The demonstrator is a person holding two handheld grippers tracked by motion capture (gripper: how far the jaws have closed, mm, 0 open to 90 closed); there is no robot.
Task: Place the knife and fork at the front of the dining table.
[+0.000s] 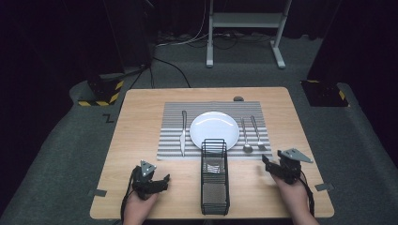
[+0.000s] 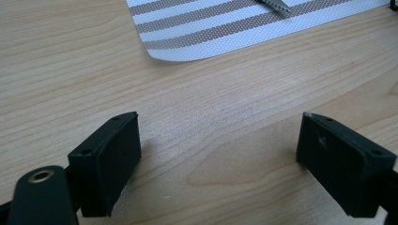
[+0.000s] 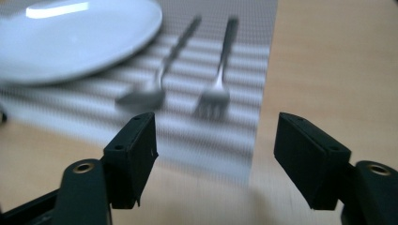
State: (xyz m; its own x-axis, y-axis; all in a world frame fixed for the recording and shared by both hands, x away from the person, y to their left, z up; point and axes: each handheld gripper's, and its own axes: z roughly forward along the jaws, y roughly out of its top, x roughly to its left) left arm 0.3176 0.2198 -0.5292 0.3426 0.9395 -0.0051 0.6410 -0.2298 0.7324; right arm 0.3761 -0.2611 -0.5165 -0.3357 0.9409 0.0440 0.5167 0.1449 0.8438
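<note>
A grey-striped placemat (image 1: pixel 171 136) lies across the middle of the wooden table (image 1: pixel 141 108). On it sit a white plate (image 1: pixel 214 129), a knife (image 1: pixel 183 133) to its left, and a spoon (image 1: pixel 245 136) and fork (image 1: pixel 257 133) to its right. My left gripper (image 1: pixel 165 180) rests low at the front left, open over bare wood (image 2: pixel 218 159), with the placemat's corner (image 2: pixel 225 28) ahead. At the front right, my right gripper (image 1: pixel 264 164) stands open with nothing between the jaws (image 3: pixel 216 154). It faces the fork (image 3: pixel 218 89), the spoon (image 3: pixel 155 89) and the plate (image 3: pixel 70 37).
A black wire basket (image 1: pixel 215 176) stands at the front centre between my two hands, its far end touching the placemat. A small dark object (image 1: pixel 238 99) lies at the table's far edge. Beyond the table stands a white metal frame (image 1: pixel 244 21) on grey carpet.
</note>
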